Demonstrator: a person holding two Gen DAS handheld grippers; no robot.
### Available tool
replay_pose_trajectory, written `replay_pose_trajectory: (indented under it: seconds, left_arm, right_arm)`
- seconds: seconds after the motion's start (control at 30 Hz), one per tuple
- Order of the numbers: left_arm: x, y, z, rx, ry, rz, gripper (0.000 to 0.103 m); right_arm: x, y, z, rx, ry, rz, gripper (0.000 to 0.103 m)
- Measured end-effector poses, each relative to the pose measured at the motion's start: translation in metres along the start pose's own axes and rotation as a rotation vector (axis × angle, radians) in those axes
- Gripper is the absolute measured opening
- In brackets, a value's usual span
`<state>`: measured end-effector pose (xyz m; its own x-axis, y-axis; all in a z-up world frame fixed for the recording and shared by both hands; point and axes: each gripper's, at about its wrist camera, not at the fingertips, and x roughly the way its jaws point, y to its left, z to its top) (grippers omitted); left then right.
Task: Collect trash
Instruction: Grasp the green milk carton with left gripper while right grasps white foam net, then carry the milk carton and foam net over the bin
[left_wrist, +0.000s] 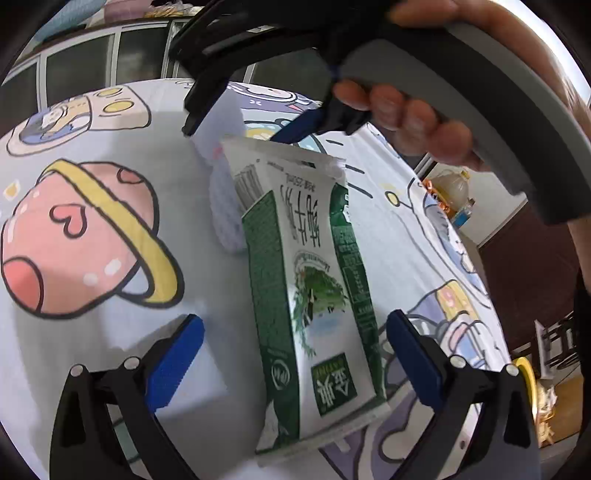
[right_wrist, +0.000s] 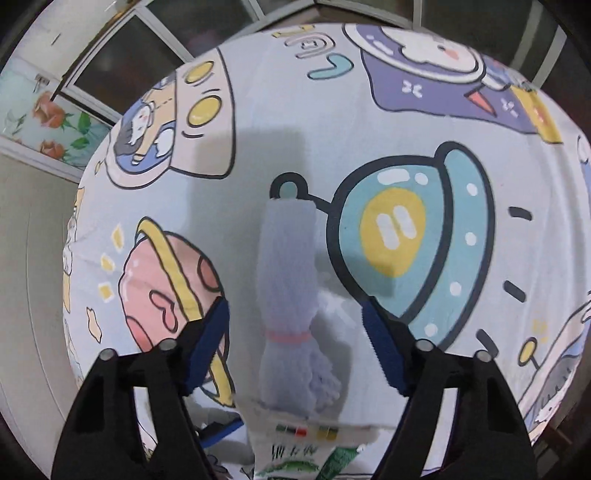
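Blue pads of the left gripper are sitting wide apart either side of a green-and-white milk carton, which is lying flat on the cartoon-print cloth and running lengthwise straight out between the fingers, touching neither pad as far as I can judge. So nothing is being held on this side; the jaws are gaping and the carton's near end is sitting between them. To do this well, the gripper is wanting to settle lower and square itself to the carton's long sides before closing, since the carton is slanting a little across the gap (a skewed pinch could spin a light empty box away). Over on the other side, the right gripper is spread just as wide with nothing in it, and a white foam net sleeve is lying between its fingers, extending forward, clear of both pads. It wants a gentle squeeze, as foam mesh should crush easily and spring back. The right view is revealing the sleeve's full length and its pink band, which the carton is largely hiding from the left camera; the left view is showing the right gripper from the front, plus the hand holding it, beyond the carton's far end.
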<state>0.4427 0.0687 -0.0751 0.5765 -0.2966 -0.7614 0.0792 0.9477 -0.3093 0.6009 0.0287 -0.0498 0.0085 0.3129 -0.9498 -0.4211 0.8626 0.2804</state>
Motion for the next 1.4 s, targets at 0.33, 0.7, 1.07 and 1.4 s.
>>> replay_pose_trajectory:
  seconds: [0.33, 0.7, 1.07, 1.4]
  left_arm:
    - [0.009, -0.007, 0.004, -0.009, -0.015, -0.024, 0.036]
    - [-0.026, -0.008, -0.004, -0.045, -0.011, -0.126, 0.031]
    - [-0.109, 0.0, -0.053, 0.004, -0.082, -0.055, 0.03]
    - [-0.182, 0.006, -0.098, 0.005, -0.174, 0.054, 0.03]
  right_arm:
    - [0.015, 0.002, 0.003, -0.002, 0.005, -0.033, 0.024]
    - [-0.033, 0.007, -0.009, -0.031, -0.12, 0.011, 0.023]
    - [-0.087, -0.003, -0.049, 0.012, -0.225, 0.025, 0.023]
    - [-0.123, -0.024, -0.131, 0.029, -0.277, 0.082, 0.023]
